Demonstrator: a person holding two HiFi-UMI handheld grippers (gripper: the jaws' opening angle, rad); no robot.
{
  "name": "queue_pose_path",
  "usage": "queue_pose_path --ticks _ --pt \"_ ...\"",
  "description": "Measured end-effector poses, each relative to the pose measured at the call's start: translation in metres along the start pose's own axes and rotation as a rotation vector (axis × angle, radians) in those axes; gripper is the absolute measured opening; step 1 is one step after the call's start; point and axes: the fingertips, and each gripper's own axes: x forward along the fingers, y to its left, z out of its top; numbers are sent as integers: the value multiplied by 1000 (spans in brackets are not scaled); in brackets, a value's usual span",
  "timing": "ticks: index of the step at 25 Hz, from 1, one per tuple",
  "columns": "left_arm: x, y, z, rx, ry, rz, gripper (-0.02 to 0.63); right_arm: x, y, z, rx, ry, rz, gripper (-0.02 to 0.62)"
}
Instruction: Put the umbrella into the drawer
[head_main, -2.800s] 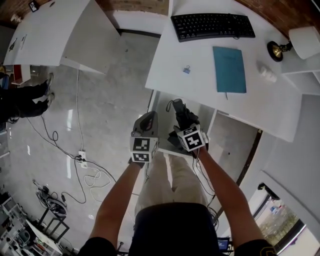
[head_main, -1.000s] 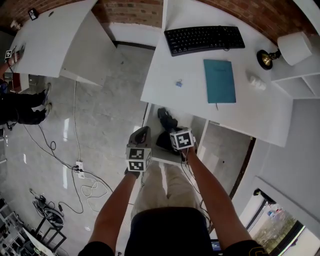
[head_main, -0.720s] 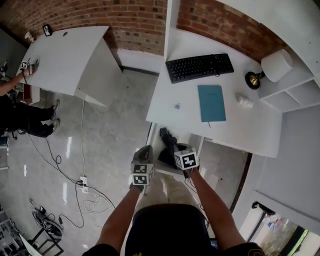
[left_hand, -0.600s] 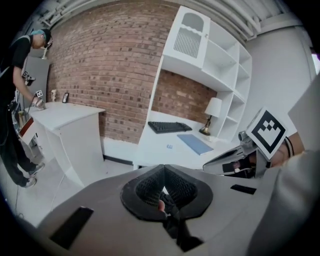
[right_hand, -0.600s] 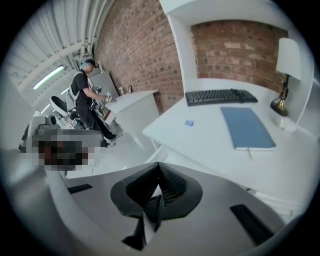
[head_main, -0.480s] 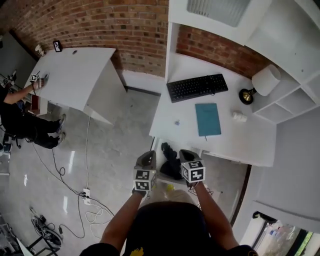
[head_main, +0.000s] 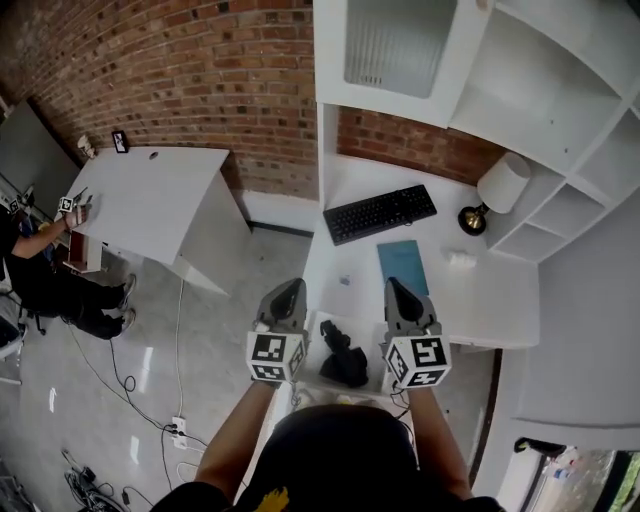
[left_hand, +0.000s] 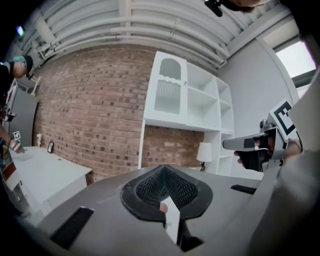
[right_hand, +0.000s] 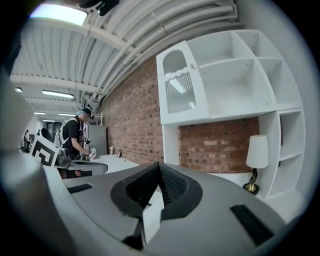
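The black folded umbrella (head_main: 343, 358) lies in the open white drawer (head_main: 312, 335) under the desk, low in the head view between my two arms. Both grippers are raised well above it and point about level toward the brick wall. My left gripper (head_main: 290, 287) is shut with nothing in it; in its own view the ribbed pads (left_hand: 150, 189) meet at my left gripper (left_hand: 164, 169). My right gripper (head_main: 392, 284) is also shut and empty, its pads closed together at my right gripper (right_hand: 159, 167). Each gripper shows in the other's view, the right gripper (left_hand: 240, 144) and the left gripper (right_hand: 75, 167).
On the white desk (head_main: 470, 300) lie a black keyboard (head_main: 379, 212), a teal notebook (head_main: 402, 265) and a lamp (head_main: 497, 190), with white shelves (head_main: 520, 90) above. A second white table (head_main: 150, 205) stands left, a person (head_main: 40, 270) beside it. Cables (head_main: 180, 430) trail on the floor.
Both grippers have risen from the drawer to above desk height, turning from downward to level. The umbrella stays in the drawer. The head view has tipped up to show wall and shelves.
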Motion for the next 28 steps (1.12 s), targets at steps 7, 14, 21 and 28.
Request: queue_pose_path --ticks 7,14,21,28 --pt "-1 -10 64 25 -113 -47 17 -25 -10 42 5 -111 -45 0" --pt "-4 -15 74 46 -120 -67 17 -24 -17 42 -2 -91 -76 0" --pt "0 -14 85 75 -131 -76 17 -21 -22 48 -24 -92 -92 0" --pt "4 -19 90 91 -144 -98 17 -20 -23 51 -29 -92 -90 0"
